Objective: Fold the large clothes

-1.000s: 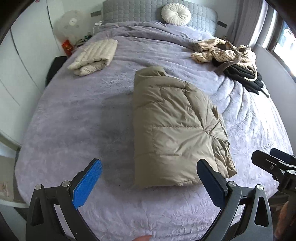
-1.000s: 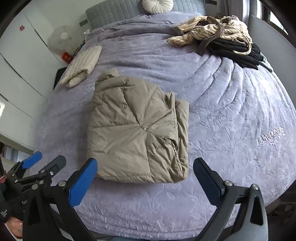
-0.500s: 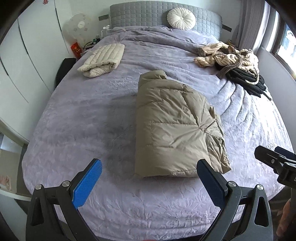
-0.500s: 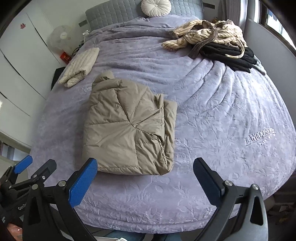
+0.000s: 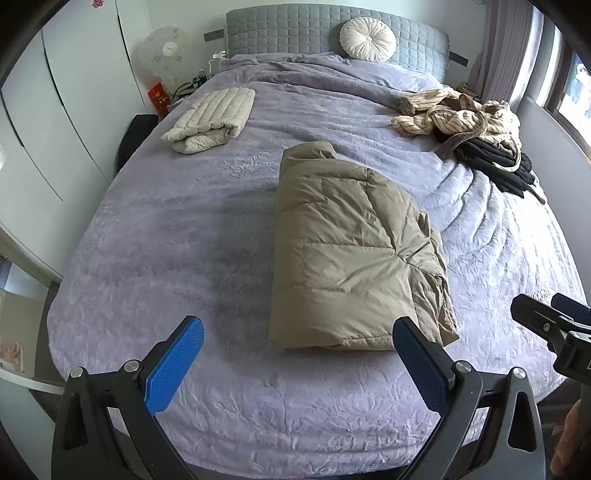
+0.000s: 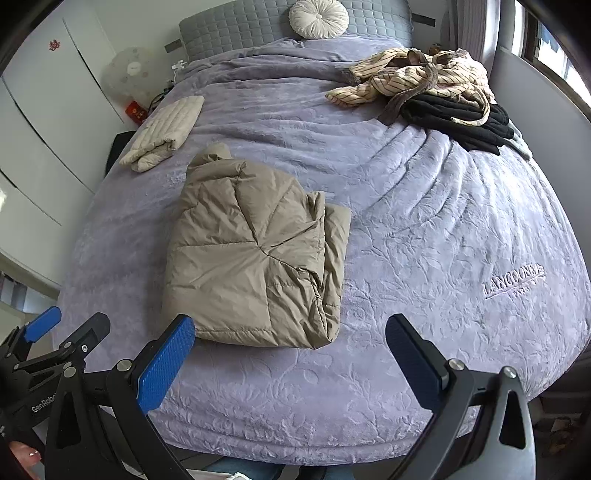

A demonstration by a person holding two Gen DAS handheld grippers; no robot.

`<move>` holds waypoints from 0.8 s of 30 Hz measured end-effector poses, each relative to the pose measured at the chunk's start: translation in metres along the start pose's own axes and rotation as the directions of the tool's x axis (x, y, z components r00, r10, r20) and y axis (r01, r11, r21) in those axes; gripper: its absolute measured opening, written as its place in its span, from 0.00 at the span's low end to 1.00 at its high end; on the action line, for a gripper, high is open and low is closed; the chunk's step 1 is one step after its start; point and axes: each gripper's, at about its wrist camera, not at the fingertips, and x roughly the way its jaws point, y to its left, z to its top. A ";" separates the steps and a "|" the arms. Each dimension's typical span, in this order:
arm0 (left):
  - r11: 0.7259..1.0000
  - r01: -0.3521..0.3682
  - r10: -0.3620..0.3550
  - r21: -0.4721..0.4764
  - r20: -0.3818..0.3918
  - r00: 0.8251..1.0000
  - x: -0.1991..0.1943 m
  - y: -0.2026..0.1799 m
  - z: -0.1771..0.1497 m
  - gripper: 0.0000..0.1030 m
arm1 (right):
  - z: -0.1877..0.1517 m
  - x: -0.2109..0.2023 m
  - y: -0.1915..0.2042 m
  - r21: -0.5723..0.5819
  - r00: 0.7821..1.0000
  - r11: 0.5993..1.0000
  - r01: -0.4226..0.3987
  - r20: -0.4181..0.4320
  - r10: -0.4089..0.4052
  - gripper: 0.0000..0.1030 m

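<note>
Puffer jacket [image 5: 354, 254]: tan, quilted, glossy shell; folded into a thick oblong bundle lying mid-bed on the bedspread, free of both grippers.
Jacket axis: long side runs from foot of bed toward headboard; rolled collar end points to the headboard, loose layered edges stack along its right side.
Left gripper [image 5: 295, 363]: spread wide, holding nothing, hovering over the foot edge just short of the jacket's near hem; blue ribbed pads.
Right gripper [image 6: 290, 362]: also wide apart and empty, over the foot edge, the jacket's near right corner between its fingers in view.
Bedspread [image 6: 424, 236]: lilac, plush, embossed floral pattern, stitched lettering at the right; bare stretches on both sides of the jacket.
Cream quilted garment [image 5: 210, 120]: folded, narrow channel stitching, far left near the bed's edge.
Clothes heap [image 6: 436, 85]: striped beige fabric tangled over black knitwear, far right.
Round cushion [image 5: 367, 38]: white, pleated, against the grey tufted headboard [image 5: 288, 27].
</note>
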 end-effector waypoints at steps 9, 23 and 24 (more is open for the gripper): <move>1.000 -0.001 0.001 0.001 -0.003 1.000 0.000 0.000 0.000 0.99 | 0.000 0.000 -0.001 -0.001 1.000 1.000 -0.001 0.000 0.001 1.00; 1.000 -0.003 0.003 0.005 -0.009 1.000 0.001 0.006 0.002 0.99 | -0.002 0.000 0.002 0.000 1.000 1.000 0.000 -0.004 0.000 1.00; 1.000 -0.002 0.003 0.006 -0.008 1.000 0.001 0.007 0.002 0.99 | -0.001 0.000 0.002 0.000 1.000 1.000 -0.001 -0.003 0.001 1.00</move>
